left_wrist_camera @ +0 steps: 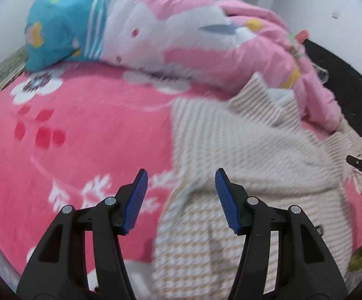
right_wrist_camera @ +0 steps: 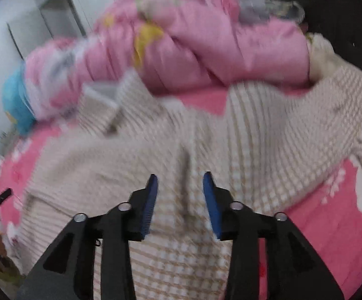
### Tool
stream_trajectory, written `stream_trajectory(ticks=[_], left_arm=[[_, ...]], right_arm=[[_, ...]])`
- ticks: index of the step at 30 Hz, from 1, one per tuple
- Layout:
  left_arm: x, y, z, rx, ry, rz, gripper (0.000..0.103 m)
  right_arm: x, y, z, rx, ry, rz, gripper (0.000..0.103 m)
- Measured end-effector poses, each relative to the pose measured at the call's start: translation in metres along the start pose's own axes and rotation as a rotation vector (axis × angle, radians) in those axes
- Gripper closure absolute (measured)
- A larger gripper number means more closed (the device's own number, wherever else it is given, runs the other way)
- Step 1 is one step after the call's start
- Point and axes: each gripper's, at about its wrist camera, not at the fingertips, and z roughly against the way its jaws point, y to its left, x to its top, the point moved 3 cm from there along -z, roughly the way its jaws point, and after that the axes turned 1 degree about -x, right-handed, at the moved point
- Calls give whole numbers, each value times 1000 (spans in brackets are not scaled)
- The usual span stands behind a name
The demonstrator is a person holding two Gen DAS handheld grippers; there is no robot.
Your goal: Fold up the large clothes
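Note:
A large beige-and-white checked garment (left_wrist_camera: pixel 253 150) lies spread and rumpled on a pink flowered bedsheet (left_wrist_camera: pixel 85 125). It fills the middle of the right wrist view (right_wrist_camera: pixel 181 145), with a sleeve (right_wrist_camera: pixel 331 105) running to the far right. My left gripper (left_wrist_camera: pixel 181 182) is open and empty, just above the garment's left edge. My right gripper (right_wrist_camera: pixel 180 183) is open and empty above the garment's near middle. Its tip shows at the right edge of the left wrist view (left_wrist_camera: pixel 361 165).
A bunched pink quilt (left_wrist_camera: pixel 193 37) with a blue end (left_wrist_camera: pixel 60 25) lies along the back of the bed, also in the right wrist view (right_wrist_camera: pixel 206 42). A dark surface (left_wrist_camera: pixel 343 75) borders the bed at the far right. White walls stand behind.

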Motion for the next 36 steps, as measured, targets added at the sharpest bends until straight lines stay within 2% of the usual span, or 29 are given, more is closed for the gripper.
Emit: stream_trajectory(ticks=[4,6,7,8,9,11,15,16,18,19,21,24,29,32,36], left_arm=[[24,-26,-35,-47,63,-5,49],[29,-37,-57,-46,88,-15,49],[29,-43,-70,-43,97,-32,49],[27,-47,-83,-22,114,-52,49],[22,-48,-97,2,148,-68,48],[8,-48,-120,45,211,-96,48],[-3,-53,-119,77,152,-174,47],[-4,-53,-118,75,145,-174,47],[-6,-52,-116,69,134,-164,47],[-7,-51,-115,68,128,-160,47],[-9,-52,-113,75,114,-161,46],[-10,-53,-112,80,95,-159,46],[-8,-51,-111,61,71,-136,45],[-8,-51,-111,50,59,-130,42],[-8,-51,-109,40,47,-125,42]], right_arm=[[1,42,-34,26,56,115,64],[-9,54,-58,13,86,144,63],[-19,57,-78,-13,131,167,59],[-32,58,-97,-45,178,195,58],[-38,58,-104,-58,180,211,58],[-41,58,-98,-60,154,229,58],[-27,40,-66,-18,175,152,55],[-21,29,-52,-18,145,129,46],[-10,6,-29,-30,105,88,36],[-2,-11,-17,-44,87,55,35],[18,-46,1,-80,66,-13,34],[45,-118,26,-143,44,-144,34],[79,-219,38,-240,10,-353,34],[87,-272,39,-309,5,-444,35],[88,-319,28,-331,-4,-541,46]])
